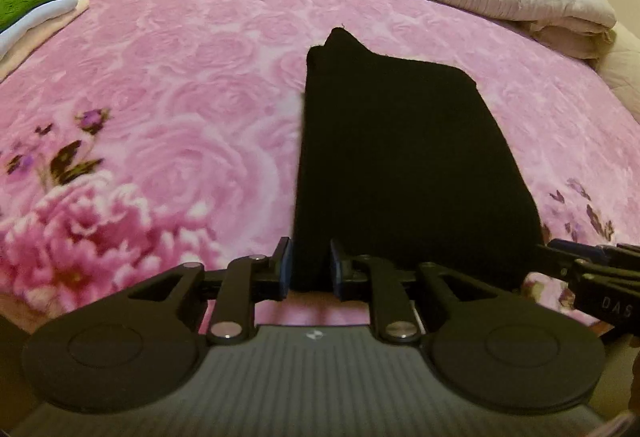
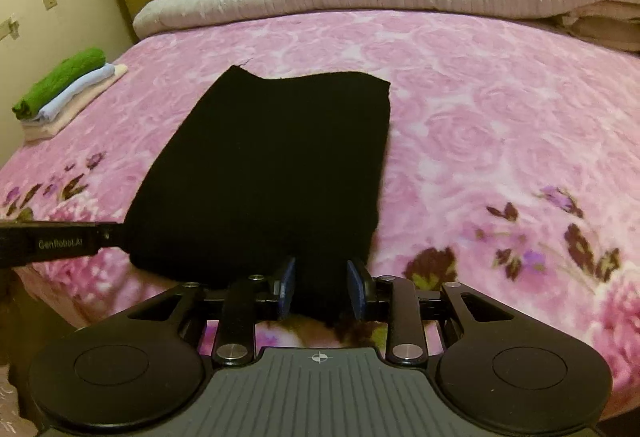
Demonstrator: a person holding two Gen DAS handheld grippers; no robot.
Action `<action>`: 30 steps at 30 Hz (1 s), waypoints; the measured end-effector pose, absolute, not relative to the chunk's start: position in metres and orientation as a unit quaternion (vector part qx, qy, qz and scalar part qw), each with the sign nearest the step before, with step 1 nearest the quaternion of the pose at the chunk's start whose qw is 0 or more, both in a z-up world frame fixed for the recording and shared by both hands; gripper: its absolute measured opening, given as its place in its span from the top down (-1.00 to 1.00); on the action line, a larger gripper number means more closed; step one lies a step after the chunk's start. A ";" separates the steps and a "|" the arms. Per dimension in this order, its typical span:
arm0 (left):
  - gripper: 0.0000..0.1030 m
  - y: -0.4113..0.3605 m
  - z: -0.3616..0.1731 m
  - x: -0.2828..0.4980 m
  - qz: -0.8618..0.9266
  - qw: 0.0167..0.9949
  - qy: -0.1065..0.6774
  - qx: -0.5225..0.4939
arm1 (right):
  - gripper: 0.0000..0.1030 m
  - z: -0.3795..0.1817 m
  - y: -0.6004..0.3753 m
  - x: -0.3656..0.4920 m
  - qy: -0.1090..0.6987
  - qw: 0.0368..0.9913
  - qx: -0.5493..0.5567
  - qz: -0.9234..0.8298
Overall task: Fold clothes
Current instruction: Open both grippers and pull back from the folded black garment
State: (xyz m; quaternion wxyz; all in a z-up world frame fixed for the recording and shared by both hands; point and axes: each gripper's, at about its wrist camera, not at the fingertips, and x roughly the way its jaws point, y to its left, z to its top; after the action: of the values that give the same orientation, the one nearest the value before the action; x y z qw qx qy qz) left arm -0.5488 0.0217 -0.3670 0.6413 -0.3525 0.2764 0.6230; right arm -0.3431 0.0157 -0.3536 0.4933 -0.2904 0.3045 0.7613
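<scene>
- Left wrist view: the left gripper [image 1: 310,269] has its jaws pinching the near left corner of the black cloth [image 1: 396,165]. The cloth lies long and flat on the pink bed cover [image 1: 180,97], already narrowed to a strip. It looks thick, knitted and soft, with one small point sticking up at the far end
- What could go wrong here: the pinch sits right at the edge, so the corner could slip out if it is lifted fast, and the layers could slide apart
- Right wrist view: the right gripper [image 2: 320,291] has its jaws closed on the near right corner of the same cloth. The fuzzy bed cover could drag on the knit and bunch it up
- A neat stack of folded clothes [image 2: 64,93], green, blue and cream, sits well apart at the left edge of the bed
</scene>
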 end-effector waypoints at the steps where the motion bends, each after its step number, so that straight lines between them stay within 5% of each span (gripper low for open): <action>1: 0.69 0.019 -0.365 -0.548 0.625 0.638 0.281 -0.352 | 0.36 -0.352 0.013 -0.343 0.304 0.497 -0.295 0.757; 30: 0.43 -0.038 -0.329 -0.517 0.636 0.644 0.284 -0.315 | 0.18 -0.322 -0.035 -0.334 0.305 0.525 -0.292 0.739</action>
State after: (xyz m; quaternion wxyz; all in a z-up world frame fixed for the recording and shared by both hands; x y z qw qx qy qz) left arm -0.5170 -0.0384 -0.3292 0.6441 -0.3151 0.2844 0.6364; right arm -0.3339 -0.0349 -0.3220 0.5249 -0.2922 0.3051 0.7389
